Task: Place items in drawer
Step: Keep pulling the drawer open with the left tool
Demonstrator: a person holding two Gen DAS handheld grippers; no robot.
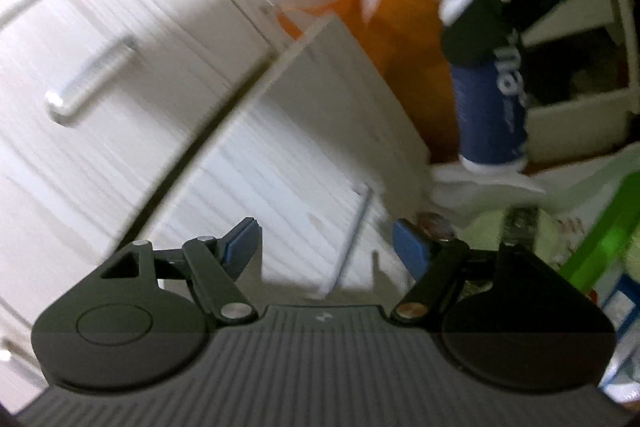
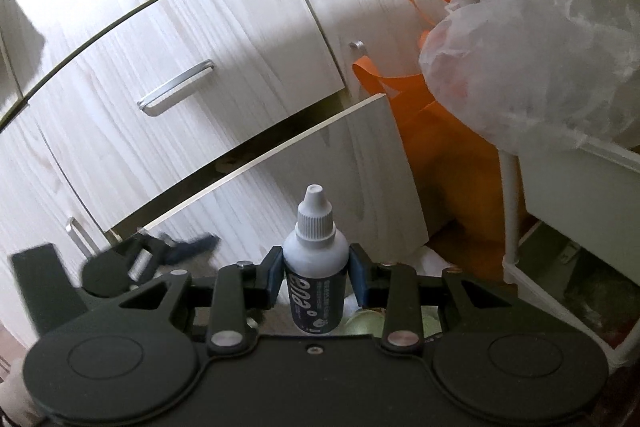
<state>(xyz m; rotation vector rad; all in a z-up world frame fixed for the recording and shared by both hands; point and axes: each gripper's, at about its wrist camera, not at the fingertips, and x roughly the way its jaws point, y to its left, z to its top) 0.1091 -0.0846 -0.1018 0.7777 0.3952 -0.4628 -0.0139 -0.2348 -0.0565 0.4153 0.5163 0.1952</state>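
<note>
My right gripper point(image 2: 316, 273) is shut on a small dropper bottle point(image 2: 316, 259), white cap and shoulders, dark blue label, held upright. The bottle also shows in the left wrist view point(image 1: 490, 111), gripped by the right gripper's fingers point(image 1: 476, 31). The pale wood drawer point(image 2: 304, 187) stands partly pulled out, a dark gap above its front. In the left wrist view the drawer front point(image 1: 280, 163) fills the middle. My left gripper point(image 1: 326, 247) is open and empty, close to the drawer front; it also shows low left in the right wrist view point(image 2: 176, 245).
An orange bag point(image 2: 452, 155) hangs from a knob point(image 2: 357, 45) right of the drawer. A closed drawer with a metal handle point(image 2: 176, 87) is above. A white plastic bag point(image 2: 520, 67) and a white pole point(image 2: 510, 203) stand at right. A white shelf unit point(image 1: 580, 115) is at right.
</note>
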